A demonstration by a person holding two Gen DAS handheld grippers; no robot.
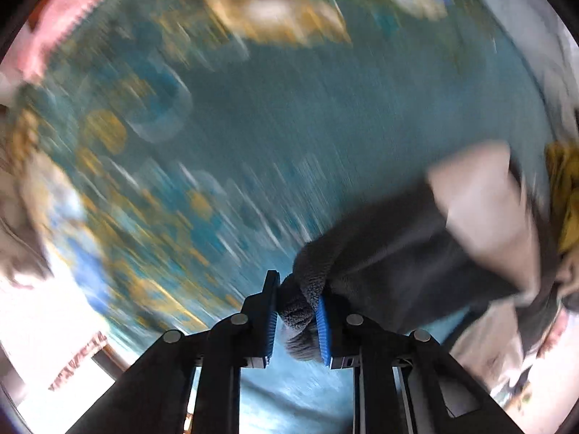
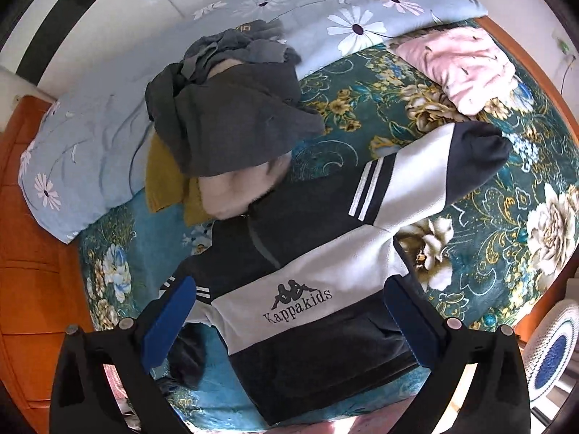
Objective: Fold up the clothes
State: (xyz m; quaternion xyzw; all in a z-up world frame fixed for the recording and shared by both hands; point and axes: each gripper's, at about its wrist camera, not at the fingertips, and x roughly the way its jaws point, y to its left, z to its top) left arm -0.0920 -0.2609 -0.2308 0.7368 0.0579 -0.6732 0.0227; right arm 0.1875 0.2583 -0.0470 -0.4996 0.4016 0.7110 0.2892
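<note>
My left fingers [image 1: 296, 320] pinch a fuzzy dark cuff of the jacket [image 2: 311, 264], which lies face-up on the floral bed cover [image 2: 506, 217]; my right fingers [image 2: 286, 322] hang wide and empty above its logo. I'd carry the soft fleece sleeve flat across the chest, avoiding bunching.

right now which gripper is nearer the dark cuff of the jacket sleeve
Left. The left gripper is clamped on the dark cuff; the right gripper hangs open above the jacket's chest.

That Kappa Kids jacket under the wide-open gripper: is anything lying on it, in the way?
Nothing visible lies between the open right gripper and the jacket. The grey clothes pile sits at its collar end only.
</note>
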